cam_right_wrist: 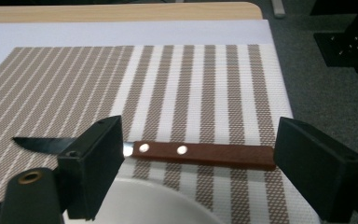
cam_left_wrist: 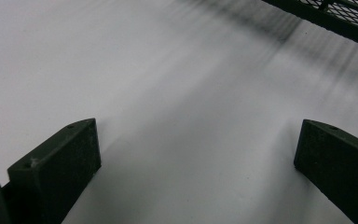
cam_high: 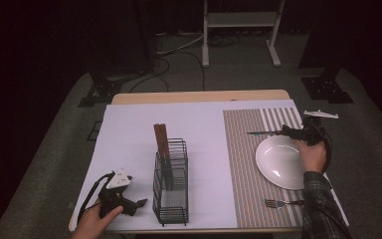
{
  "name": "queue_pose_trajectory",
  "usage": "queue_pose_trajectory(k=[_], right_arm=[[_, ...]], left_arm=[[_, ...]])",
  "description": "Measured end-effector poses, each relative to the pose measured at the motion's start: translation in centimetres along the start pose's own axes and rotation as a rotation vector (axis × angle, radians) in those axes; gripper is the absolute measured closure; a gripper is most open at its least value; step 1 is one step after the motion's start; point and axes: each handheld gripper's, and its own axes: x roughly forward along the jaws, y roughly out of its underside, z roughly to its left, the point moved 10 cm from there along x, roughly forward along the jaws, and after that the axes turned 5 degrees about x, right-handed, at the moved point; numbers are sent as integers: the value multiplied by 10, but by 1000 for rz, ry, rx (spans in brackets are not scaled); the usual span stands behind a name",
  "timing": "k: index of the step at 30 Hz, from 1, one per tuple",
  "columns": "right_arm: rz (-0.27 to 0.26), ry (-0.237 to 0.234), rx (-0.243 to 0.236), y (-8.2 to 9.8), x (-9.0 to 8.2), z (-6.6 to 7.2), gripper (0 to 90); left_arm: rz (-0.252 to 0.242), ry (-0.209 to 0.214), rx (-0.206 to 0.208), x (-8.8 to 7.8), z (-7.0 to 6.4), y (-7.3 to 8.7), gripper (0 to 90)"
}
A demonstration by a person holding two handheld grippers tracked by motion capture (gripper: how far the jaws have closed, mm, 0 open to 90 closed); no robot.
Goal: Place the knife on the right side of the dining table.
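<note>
Two grippers are at work over a tabletop [cam_high: 199,96] covered by a white sheet [cam_high: 129,139]. At the near left corner, the left gripper [cam_high: 138,203] is held low in the person's left hand [cam_high: 93,224], its fingers spread wide with only bare white sheet between them in the left gripper view. That view also catches a corner of the black wire caddy [cam_left_wrist: 340,16] at its top right, just beyond the fingers.

In the high view the wire caddy stands upright near the sheet's middle, with two brown wooden handles [cam_high: 160,140] rising out of its far compartment.

Farther right lies a striped brown-and-white placemat [cam_high: 241,149] carrying a round white plate [cam_high: 278,162]. A fork [cam_high: 278,203] lies on the placemat near its front edge, tines pointing left.

Beyond the plate's far rim lies a knife [cam_right_wrist: 168,150], flat on the placemat. The right gripper view gives it clearly: a dark blade pointing left, a reddish-brown wooden handle with two pale rivets. The right gripper [cam_right_wrist: 193,161], in the person's right hand [cam_high: 312,155], has its fingers parted on either side of the knife. The right finger [cam_right_wrist: 321,168] seems to be close to the handle's end, though contact is hard to judge; in the high view the knife is a thin dark line.
</note>
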Motion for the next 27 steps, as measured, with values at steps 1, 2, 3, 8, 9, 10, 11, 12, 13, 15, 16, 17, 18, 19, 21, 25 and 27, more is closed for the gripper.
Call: queue_pose_trajectory(k=[1, 2, 3, 8, 9, 10, 11, 12, 13, 15, 16, 17, 18, 19, 21, 25, 27], right_arm=[[0, 0, 0, 0, 0, 0, 137], [-1, -5, -5, 0, -1, 2, 132], [1, -17, -22, 2, -5, 7, 129], [-4, -59, -62, 8, -16, 23, 120], [-3, -62, -69, 9, -18, 25, 119], [-2, -66, -81, 10, -20, 27, 118], [-2, -66, -81, 10, -20, 27, 118], [-2, -79, -100, 14, -26, 33, 117], [-2, -81, -108, 15, -27, 35, 117], [-6, -94, -125, 18, -32, 41, 116], [-5, -100, -133, 19, -35, 44, 116], [-8, -106, -141, 20, -37, 47, 116], [-8, -111, -149, 22, -39, 50, 116], [-8, -111, -149, 22, -39, 50, 116], [-10, -127, -163, 24, -44, 56, 116], [-9, -165, -189, 31, -54, 71, 115], [-7, -201, -210, 37, -61, 84, 114]], left_arm=[[0, 0, 0, 0, 0, 0, 0], [0, 0, 0, 0, 0, 0, 0], [0, 0, 1, 0, 0, 0, 0], [0, -1, 1, 0, 0, 0, 0], [0, -1, 1, 0, 0, 0, 0], [0, -1, 1, 0, 0, 0, 0], [0, -1, 1, 0, 0, 0, 0], [2, 0, 1, 0, 0, 0, 0], [2, 0, 1, 0, 0, 0, 0], [3, 0, 1, 0, 0, 0, 0], [3, 0, 1, 0, 0, 0, 0], [3, 0, 1, 0, 0, 0, 0], [2, 0, 1, 0, 0, 0, 0], [2, 0, 1, 0, 0, 0, 0], [3, 0, 1, 0, 0, 0, 0], [3, 0, 1, 0, 0, 0, 0], [3, 0, 1, 0, 0, 0, 0]])
